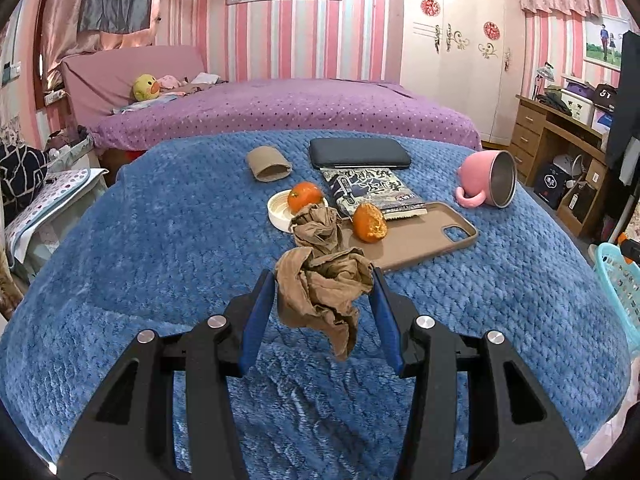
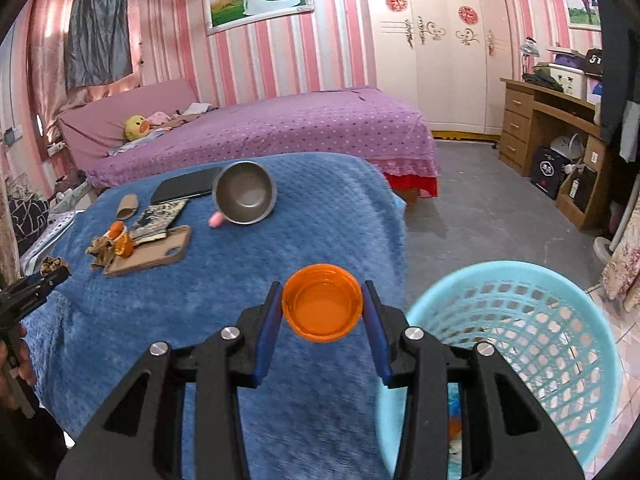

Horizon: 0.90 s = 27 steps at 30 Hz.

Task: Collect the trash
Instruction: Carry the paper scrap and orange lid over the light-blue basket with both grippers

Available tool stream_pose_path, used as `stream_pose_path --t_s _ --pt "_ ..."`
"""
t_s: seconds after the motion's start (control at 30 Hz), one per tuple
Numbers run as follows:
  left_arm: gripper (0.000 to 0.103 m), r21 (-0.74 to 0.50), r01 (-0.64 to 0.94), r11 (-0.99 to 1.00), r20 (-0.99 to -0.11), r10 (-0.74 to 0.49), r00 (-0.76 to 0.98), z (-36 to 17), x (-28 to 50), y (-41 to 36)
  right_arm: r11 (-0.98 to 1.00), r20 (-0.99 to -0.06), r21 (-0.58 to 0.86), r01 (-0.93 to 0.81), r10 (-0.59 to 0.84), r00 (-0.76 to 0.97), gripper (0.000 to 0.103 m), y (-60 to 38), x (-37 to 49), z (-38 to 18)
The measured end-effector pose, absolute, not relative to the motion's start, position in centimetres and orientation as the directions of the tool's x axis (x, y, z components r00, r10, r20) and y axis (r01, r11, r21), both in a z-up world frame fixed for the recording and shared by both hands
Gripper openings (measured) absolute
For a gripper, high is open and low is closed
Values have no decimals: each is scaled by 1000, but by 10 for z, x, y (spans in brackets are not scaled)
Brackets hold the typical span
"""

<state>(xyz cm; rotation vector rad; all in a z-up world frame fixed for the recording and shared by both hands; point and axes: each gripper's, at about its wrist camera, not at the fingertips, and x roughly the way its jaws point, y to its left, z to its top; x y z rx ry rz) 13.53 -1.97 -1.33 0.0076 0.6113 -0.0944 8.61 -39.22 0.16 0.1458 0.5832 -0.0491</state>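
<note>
Orange cap [image 2: 322, 307] pinched in my right gripper [image 2: 323, 306], over blue blanket [image 2: 328, 208]; turquoise basket [image 2: 532, 320] just right, near. My left gripper [image 1: 324, 294] clamps crumpled brown paper [image 1: 324, 292], farther from basket.

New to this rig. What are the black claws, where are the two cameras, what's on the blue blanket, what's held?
No robot: a person holds a two-finger gripper in each hand, with a fisheye camera on each looking along the fingers. The left gripper clamps crumpled brown paper; the right gripper clamps an orange lid beside the turquoise basket. On the blue blanket lie more brown paper, two oranges, a phone case, a tipped pink mug and a snack packet.
</note>
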Motion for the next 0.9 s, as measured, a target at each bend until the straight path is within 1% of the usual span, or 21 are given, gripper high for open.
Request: stream_pose_path --t_s 0.17,0.43,0.53,0.6,0.73,0.9 --pt "47 -10 96 995 -572 -85 816 -15 135 -28 985 -559 119 126 -38 828 40 -417 78 -4" --pt "47 -48 116 992 -570 -123 812 -7 130 -52 974 -555 124 189 -90 827 40 -450 67 -5" --pt "47 -6 143 990 -553 -122 824 0 125 -74 971 -548 118 208 -111 829 40 -460 62 -4" --pt "47 -8 163 987 -543 -141 828 4 121 -87 970 -545 106 218 -127 829 40 -466 60 -3" --pt "47 -67 193 979 -544 -198 816 2 115 -112 964 -545 93 250 -161 823 40 -482 52 -4" --pt "47 -87 272 958 -543 -274 794 1 111 -164 955 -547 67 290 -208 811 40 -503 40 -6"
